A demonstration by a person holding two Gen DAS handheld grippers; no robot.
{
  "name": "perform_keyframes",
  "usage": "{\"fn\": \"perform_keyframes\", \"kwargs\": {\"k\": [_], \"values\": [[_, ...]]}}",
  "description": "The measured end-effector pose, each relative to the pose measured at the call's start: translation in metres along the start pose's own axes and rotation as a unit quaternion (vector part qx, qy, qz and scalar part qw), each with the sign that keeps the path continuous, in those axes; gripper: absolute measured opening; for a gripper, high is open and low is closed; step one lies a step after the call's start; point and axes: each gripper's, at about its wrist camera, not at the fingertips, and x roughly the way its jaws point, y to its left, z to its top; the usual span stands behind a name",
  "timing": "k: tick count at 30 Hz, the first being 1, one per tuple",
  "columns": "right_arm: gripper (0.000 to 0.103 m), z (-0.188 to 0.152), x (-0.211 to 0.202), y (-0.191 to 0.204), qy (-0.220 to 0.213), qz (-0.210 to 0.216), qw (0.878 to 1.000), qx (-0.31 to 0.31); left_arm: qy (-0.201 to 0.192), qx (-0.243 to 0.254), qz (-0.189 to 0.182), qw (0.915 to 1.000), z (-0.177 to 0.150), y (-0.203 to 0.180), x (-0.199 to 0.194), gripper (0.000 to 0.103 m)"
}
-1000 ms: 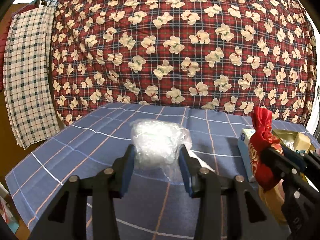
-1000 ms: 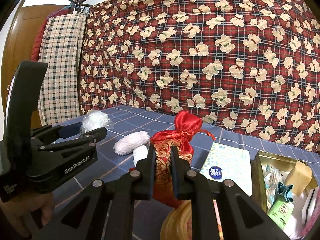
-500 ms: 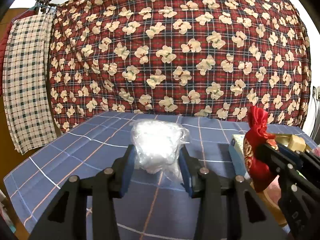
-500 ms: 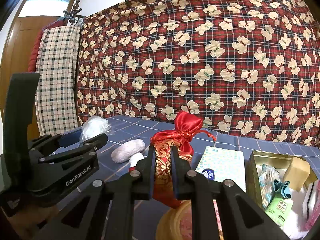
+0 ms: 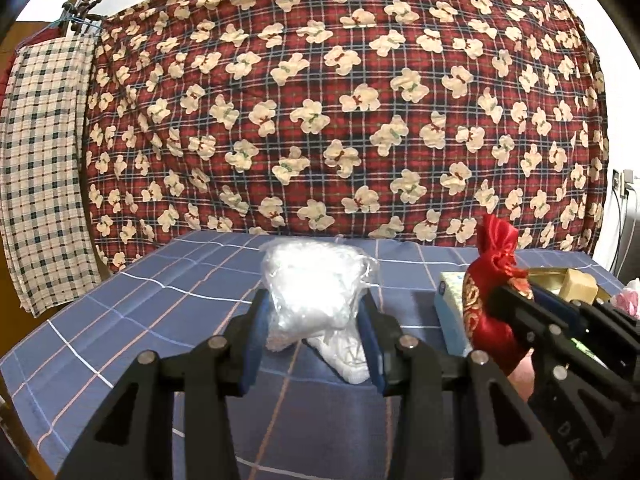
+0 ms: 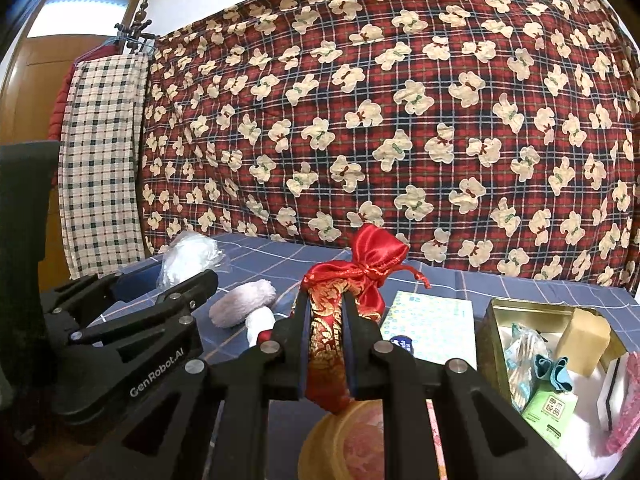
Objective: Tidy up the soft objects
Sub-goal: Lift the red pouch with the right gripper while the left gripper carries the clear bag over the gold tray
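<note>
A clear plastic bag (image 5: 312,276) stuffed with white soft material hangs between the blue pads of my left gripper (image 5: 313,308), which is shut on it just above the blue checked tablecloth (image 5: 168,304). To its right, my right gripper (image 5: 520,304) is shut on a red satin pouch (image 5: 492,276). The right wrist view shows that gripper (image 6: 325,304) pinching the pouch (image 6: 360,264) at its gold brocade body, held upright. At the left of the same view the left gripper (image 6: 188,284) holds the bag (image 6: 188,256).
A white plush piece (image 6: 244,304) lies on the cloth between the grippers. A tissue pack (image 6: 432,320), an open gold tin (image 6: 492,344) holding several items and a round gold tin (image 6: 352,440) sit right. A bear-print blanket (image 5: 340,120) hangs behind.
The left gripper has lifted the bag off the cloth and carried it slightly right, over the white plush piece. The right gripper keeps its hold on the pouch, barely moved.
</note>
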Motion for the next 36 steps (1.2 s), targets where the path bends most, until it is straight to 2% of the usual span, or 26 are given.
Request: {"fn": "perform_keyframes", "kwargs": {"k": [16,36], "values": [[0.016,-0.003,-0.011,-0.016,0.001,-0.019,1.0,0.008,-0.001,0.015,-0.037,0.9992,-0.001,-0.031,-0.003,0.042],[0.016,-0.006,-0.029,-0.035,-0.017,-0.022,0.999,0.026,0.004,0.015,-0.062,0.9979,-0.002,-0.057,-0.006,0.042]]}}
